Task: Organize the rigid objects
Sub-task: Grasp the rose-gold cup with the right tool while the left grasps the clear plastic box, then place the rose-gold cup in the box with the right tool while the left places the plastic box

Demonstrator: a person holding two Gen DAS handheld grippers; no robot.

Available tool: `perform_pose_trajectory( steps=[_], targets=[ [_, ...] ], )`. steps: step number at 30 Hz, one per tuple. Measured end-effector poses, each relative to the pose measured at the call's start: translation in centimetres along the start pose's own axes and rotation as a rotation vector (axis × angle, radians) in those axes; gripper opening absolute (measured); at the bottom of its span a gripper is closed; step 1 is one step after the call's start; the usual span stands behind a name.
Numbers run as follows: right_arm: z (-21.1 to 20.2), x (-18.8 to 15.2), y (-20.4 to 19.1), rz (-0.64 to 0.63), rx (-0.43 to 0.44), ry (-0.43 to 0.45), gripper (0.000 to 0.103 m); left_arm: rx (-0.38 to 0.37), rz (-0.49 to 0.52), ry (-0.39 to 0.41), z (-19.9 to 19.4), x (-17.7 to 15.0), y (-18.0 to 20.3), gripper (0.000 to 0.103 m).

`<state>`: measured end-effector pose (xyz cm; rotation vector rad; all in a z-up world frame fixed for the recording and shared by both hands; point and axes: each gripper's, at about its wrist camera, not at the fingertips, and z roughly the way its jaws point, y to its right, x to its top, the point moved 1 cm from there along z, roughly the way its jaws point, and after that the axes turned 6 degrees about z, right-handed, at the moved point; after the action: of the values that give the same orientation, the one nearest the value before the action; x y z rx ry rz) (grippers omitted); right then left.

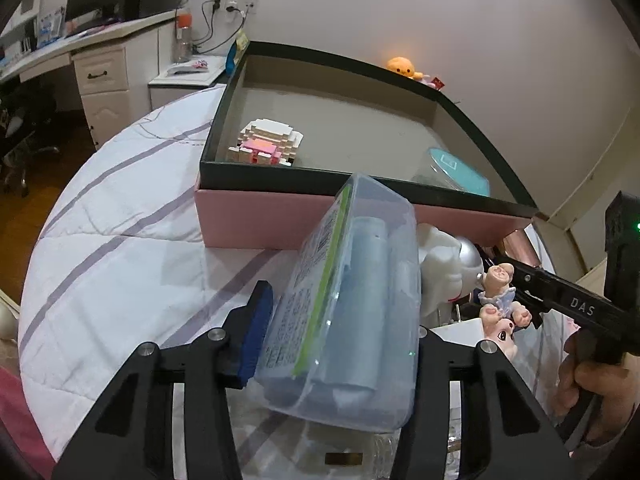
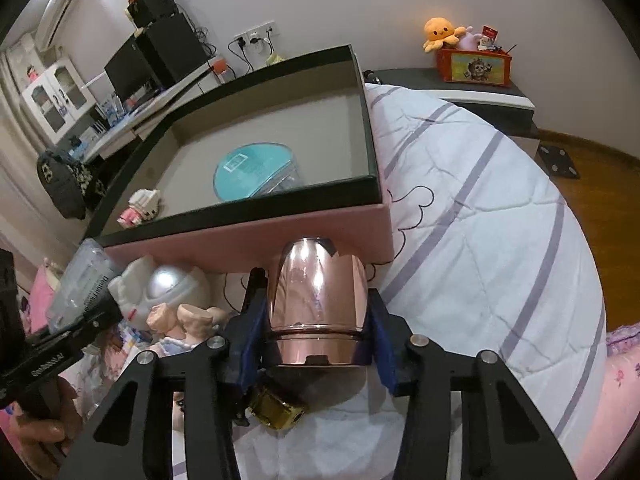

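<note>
In the left wrist view my left gripper (image 1: 340, 320) is shut on a clear plastic case (image 1: 352, 300) with blue tubes and a printed label inside. Its blue left pad (image 1: 256, 332) presses the case's side; the right pad is hidden behind it. In the right wrist view my right gripper (image 2: 316, 320) is shut on a shiny rose-gold cup (image 2: 316, 296), a blue pad on each side. Just beyond both stands an open pink box with a dark rim (image 1: 360, 184) (image 2: 248, 240). It holds a white-and-pink block figure (image 1: 268, 144) (image 2: 140, 206) and a teal-lidded round tub (image 2: 252, 170).
Between the grippers on the striped quilt (image 2: 480, 208) lie a white astronaut toy with a silver helmet (image 2: 168, 284) and a pink pig figurine (image 1: 500, 304). A small gold object (image 2: 276, 408) lies under the right gripper. A desk with monitors stands far left, a nightstand with an orange plush (image 2: 440, 32) far right.
</note>
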<state>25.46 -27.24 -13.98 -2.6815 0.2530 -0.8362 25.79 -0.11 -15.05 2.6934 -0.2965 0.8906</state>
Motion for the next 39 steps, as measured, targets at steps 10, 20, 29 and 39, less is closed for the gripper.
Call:
perform_pose_trajectory(
  steps=[10,20,29,39],
  targets=[
    [-2.2,-1.0,0.3,0.000,-0.003,0.036,0.047,0.024,0.027,0.044,-1.9,-0.4,0.4,0.040],
    [-4.7,-1.0,-0.6,-0.020,0.012,0.071,0.047,0.042,0.037,0.091,-4.2,-0.7,0.3,0.040],
    [-7.9,2.0,-4.0,-0.110,0.059,0.149,0.047,0.060,0.077,0.189,-8.2,2.2,1.5,0.040],
    [-5.5,9.6,-7.2,-0.183,0.059,0.194,0.047,0.078,0.127,0.283,-7.6,11.0,3.0,0.040]
  ],
)
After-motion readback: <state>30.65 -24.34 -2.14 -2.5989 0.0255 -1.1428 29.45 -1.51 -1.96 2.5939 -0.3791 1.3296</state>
